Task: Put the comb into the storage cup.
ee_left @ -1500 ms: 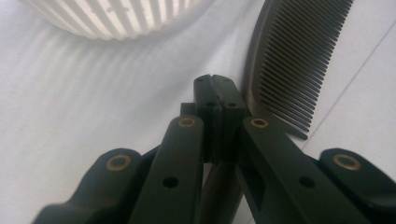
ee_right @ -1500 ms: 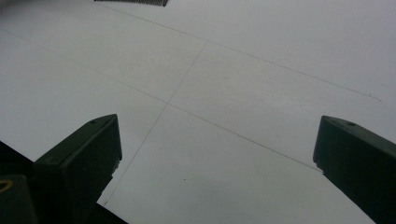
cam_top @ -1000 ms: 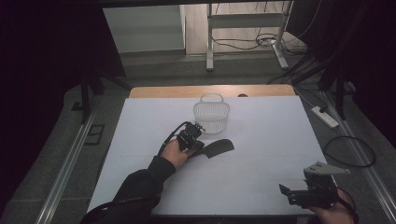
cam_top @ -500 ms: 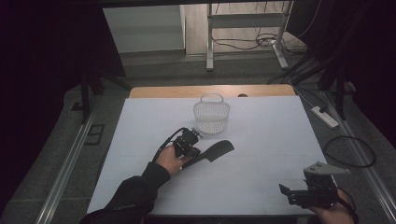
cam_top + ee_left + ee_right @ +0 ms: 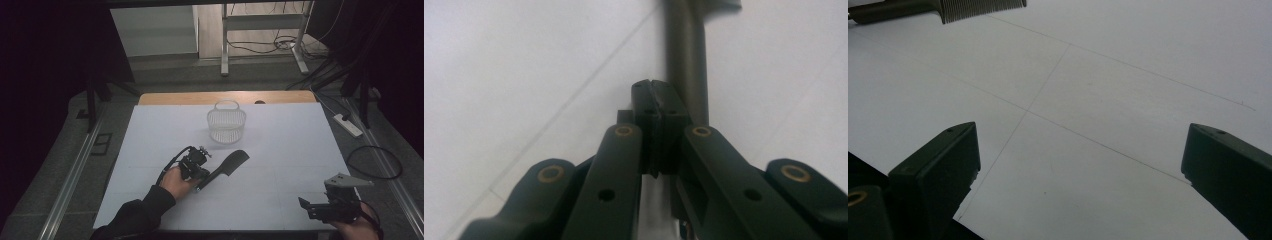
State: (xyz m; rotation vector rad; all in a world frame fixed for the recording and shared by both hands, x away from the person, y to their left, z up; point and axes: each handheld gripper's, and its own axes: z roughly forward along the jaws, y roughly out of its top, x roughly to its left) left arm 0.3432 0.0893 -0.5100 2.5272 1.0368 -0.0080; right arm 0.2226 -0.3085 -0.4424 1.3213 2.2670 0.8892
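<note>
A black comb (image 5: 231,165) lies slanted on the white table (image 5: 290,150), its toothed head pointing toward the far right. My left gripper (image 5: 207,171) rests low along the comb's handle (image 5: 686,60) with its jaws pressed together. The handle runs just past the right side of the shut pads (image 5: 644,107); nothing shows between them. My right gripper (image 5: 307,209) sits at the near right edge with its jaws wide apart over bare table (image 5: 1078,165). The comb's teeth (image 5: 983,9) show at the top left of the right gripper view.
A white wire basket (image 5: 226,122) with a loop handle stands upright at the back middle of the table, behind the comb. A wooden strip (image 5: 225,97) borders the far edge. Cables and a power strip (image 5: 347,125) lie on the floor to the right.
My left hand has drawn back toward the near side, away from the basket. The comb has come with it and turned from lying sideways to slanting. The right gripper has stayed put.
</note>
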